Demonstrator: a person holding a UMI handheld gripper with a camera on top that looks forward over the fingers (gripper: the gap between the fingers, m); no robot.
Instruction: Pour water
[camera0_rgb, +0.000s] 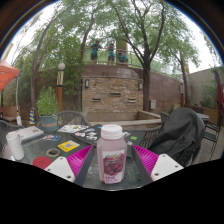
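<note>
A clear bottle (112, 155) with a white cap and a pink fruit label stands upright on the glass table (60, 170). It sits between the fingers of my gripper (112, 162). The magenta pads (80, 158) flank it left and right, with a narrow gap showing at each side. The gripper is open and the bottle rests on the table on its own. A white cup (15, 146) stands on the table well to the left of the fingers.
Ahead and to the left lie a red lid-like disc (42, 161), a yellow packet (68, 146), papers (25, 132) and a teal mug (48, 123). A dark jacket (182, 135) hangs over a chair at the right. Beyond stand a stone wall (110, 95) and trees.
</note>
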